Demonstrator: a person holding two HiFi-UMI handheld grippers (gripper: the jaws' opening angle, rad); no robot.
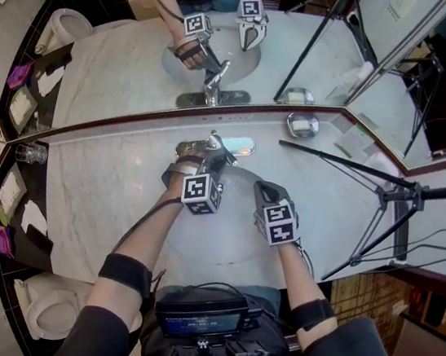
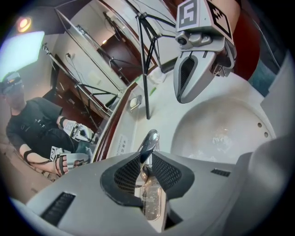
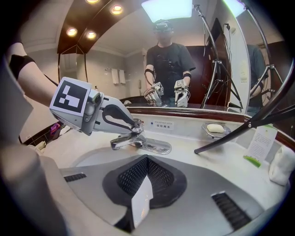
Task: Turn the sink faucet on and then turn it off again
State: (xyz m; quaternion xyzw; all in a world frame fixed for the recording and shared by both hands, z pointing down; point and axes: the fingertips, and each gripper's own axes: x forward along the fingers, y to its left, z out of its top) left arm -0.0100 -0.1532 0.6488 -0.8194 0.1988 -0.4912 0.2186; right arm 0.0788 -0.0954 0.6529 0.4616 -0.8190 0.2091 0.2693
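Bright, even indoor lighting from ceiling spots and a glowing panel, mirrored high above the right fingers. Glints on the chrome faucet between the left fingers. Only soft shadows under the fingers. Heavy fisheye bending and dark vignetted corners in both gripper views; sharp focus otherwise.

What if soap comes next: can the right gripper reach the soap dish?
Probably: the right gripper hovers free, shut, over the basin; only a tripod leg crosses before the soap dish.
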